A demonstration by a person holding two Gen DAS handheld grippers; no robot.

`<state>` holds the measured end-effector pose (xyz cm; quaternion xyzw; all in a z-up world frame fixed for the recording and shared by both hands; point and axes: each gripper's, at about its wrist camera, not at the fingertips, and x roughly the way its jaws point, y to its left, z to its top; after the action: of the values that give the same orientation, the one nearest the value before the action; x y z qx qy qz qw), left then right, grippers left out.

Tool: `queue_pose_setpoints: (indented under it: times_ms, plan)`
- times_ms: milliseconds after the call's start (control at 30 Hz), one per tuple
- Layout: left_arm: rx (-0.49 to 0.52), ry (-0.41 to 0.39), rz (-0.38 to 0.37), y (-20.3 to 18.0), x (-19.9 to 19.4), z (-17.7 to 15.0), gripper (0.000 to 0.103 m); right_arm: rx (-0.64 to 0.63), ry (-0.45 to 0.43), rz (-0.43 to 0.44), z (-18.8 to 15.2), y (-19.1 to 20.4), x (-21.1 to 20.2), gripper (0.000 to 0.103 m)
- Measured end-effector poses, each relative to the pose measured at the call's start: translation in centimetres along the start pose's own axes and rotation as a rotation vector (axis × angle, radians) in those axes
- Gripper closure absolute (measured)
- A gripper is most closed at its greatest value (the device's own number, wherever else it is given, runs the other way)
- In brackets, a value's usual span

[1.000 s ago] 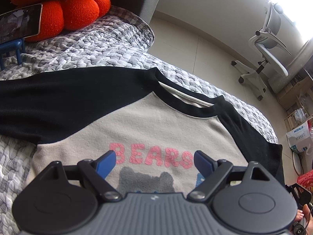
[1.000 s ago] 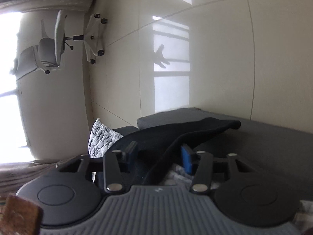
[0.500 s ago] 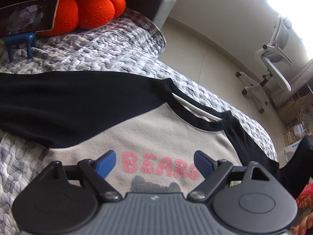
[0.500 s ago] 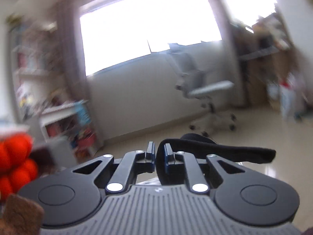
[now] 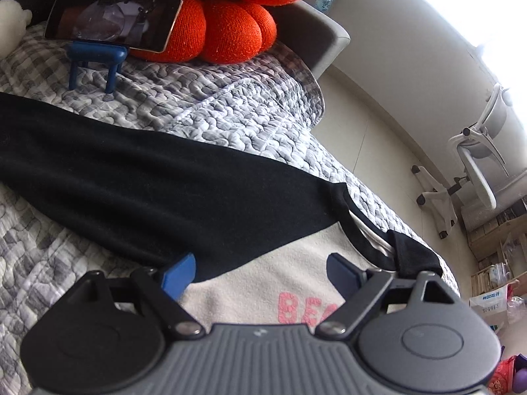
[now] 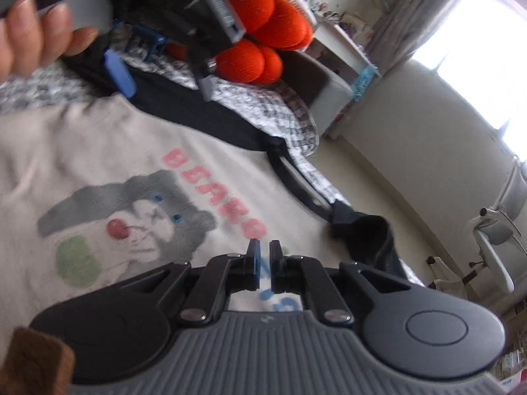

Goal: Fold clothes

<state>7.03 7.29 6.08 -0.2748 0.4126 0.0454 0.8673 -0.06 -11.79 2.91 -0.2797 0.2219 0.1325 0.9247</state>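
Observation:
A cream shirt (image 5: pixel 263 283) with black sleeves and pink "BEARS" lettering lies flat on the quilted bed. My left gripper (image 5: pixel 260 273) hovers open over the shoulder where the long black sleeve (image 5: pixel 131 171) joins the cream front, with nothing between its fingers. In the right wrist view the shirt (image 6: pixel 98 151) shows its grey bear print. My right gripper (image 6: pixel 264 250) hangs above the print's right side, jaws a narrow gap apart and opening, nothing between them. The other black sleeve (image 6: pixel 365 233) lies bunched at the bed's edge. A hand holds the left gripper (image 6: pixel 163 82) at the top left.
An orange knot cushion (image 5: pixel 230 16) and a phone (image 5: pixel 112 16) on a blue stand (image 5: pixel 95 56) sit at the head of the grey quilt (image 5: pixel 230 112). A grey sofa arm (image 5: pixel 313 36) borders the bed. A white office chair (image 5: pixel 477 164) stands on the floor beyond.
My right gripper rolled around and swung back over the shirt front; the black sleeve it carried has left its jaws. My left gripper slid toward the long sleeve, still open.

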Motion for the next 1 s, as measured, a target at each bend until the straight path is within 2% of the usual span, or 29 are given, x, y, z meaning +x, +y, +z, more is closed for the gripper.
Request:
queue_pose_setpoints:
  times_ms: [33,67,100,200,300,367,433,500,533,567,667,733,833,900,933,1000]
  plan:
    - [0.000,0.002,-0.005,0.0,0.0,0.0,0.015,0.057,-0.004,-0.029,0.4,-1.2,0.1,0.077]
    - [0.000,0.004,-0.008,0.0,0.0,0.0,0.015,0.112,-0.007,-0.059,0.7,-2.5,0.1,0.058]
    - [-0.003,0.007,-0.010,0.0,0.1,0.0,0.015,0.128,0.002,-0.083,1.0,-3.4,0.9,0.052]
    - [-0.013,0.014,-0.013,0.2,0.1,0.1,0.015,0.023,0.084,-0.101,0.8,-4.5,4.4,0.051]
    - [-0.018,0.018,-0.017,0.2,0.1,0.1,0.015,-0.180,0.138,-0.163,-0.2,-3.9,7.0,0.051]
    - [-0.022,0.019,-0.021,0.2,0.1,0.2,0.015,-0.241,0.156,-0.187,-0.3,-4.0,8.1,0.051]
    - [-0.023,0.023,-0.021,0.1,0.2,0.2,0.015,-0.266,0.168,-0.163,-0.3,-3.8,9.0,0.051]
    - [-0.025,0.032,-0.020,0.0,0.5,0.2,0.015,-0.310,0.178,-0.140,-0.2,-3.3,9.7,0.062]
    - [-0.027,0.034,-0.020,0.0,0.6,0.2,0.015,-0.304,0.177,-0.143,0.0,-3.2,9.8,0.075]
    - [-0.028,0.036,-0.021,0.0,0.6,0.2,0.015,-0.294,0.175,-0.149,0.3,-3.2,9.9,0.100]
    - [-0.041,0.036,-0.025,0.3,0.6,0.4,0.015,-0.090,0.092,-0.150,2.0,-4.3,7.9,0.099]
    - [-0.063,0.037,-0.034,0.7,0.5,0.5,0.015,0.107,-0.005,-0.113,3.3,-5.7,5.5,0.099]
    - [-0.106,0.030,-0.045,1.5,0.3,0.8,0.015,0.431,-0.164,0.016,4.7,-7.5,1.8,0.099]
    - [-0.125,0.017,-0.034,1.9,0.1,0.9,0.015,0.555,-0.211,0.072,5.1,-7.3,0.5,0.099]
    - [-0.119,0.006,-0.018,1.9,-0.1,0.9,0.015,0.568,-0.201,0.102,5.2,-6.7,0.6,0.099]
    - [-0.099,-0.013,0.011,2.0,-0.4,1.1,0.015,0.462,-0.125,0.134,5.3,-3.8,2.1,0.099]
